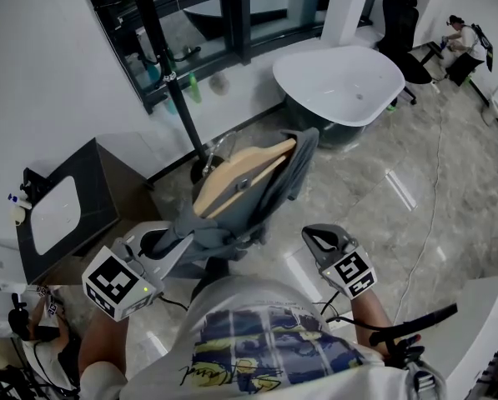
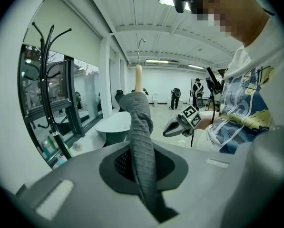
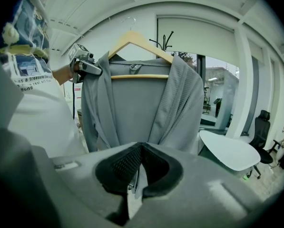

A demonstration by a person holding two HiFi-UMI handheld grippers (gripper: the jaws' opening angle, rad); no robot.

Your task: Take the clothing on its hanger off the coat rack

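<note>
Shows a grey cardigan [image 3: 132,108] in a fine ribbed knit, open down the front, draped over a pale wooden hanger [image 3: 141,38] with a straight crossbar and a thin metal hook [image 3: 128,21]. Hangs full-length in the right gripper view, with both front edges falling in long soft folds and a small tab at the neck against the crossbar. Looks darker and bunched in the head view, tipped almost flat, with the bare wood of the hanger showing above the cloth.

Carried in the air in front of the person, hook end toward the black coat rack [image 1: 170,77] but apart from it. Held by the left claw [image 2: 142,172], clenched on a gathered strip of the ribbed cloth at one shoulder, just below the tip of the hanger. Appears from the right gripper view as pinched at the upper left corner, the rest hanging loose.

Shows the right claw [image 3: 136,177] clenched on nothing, jaws together, near the cardigan and not touching it.

Beyond: a white bathtub [image 1: 340,82] on a glossy marble floor [image 1: 399,190].
</note>
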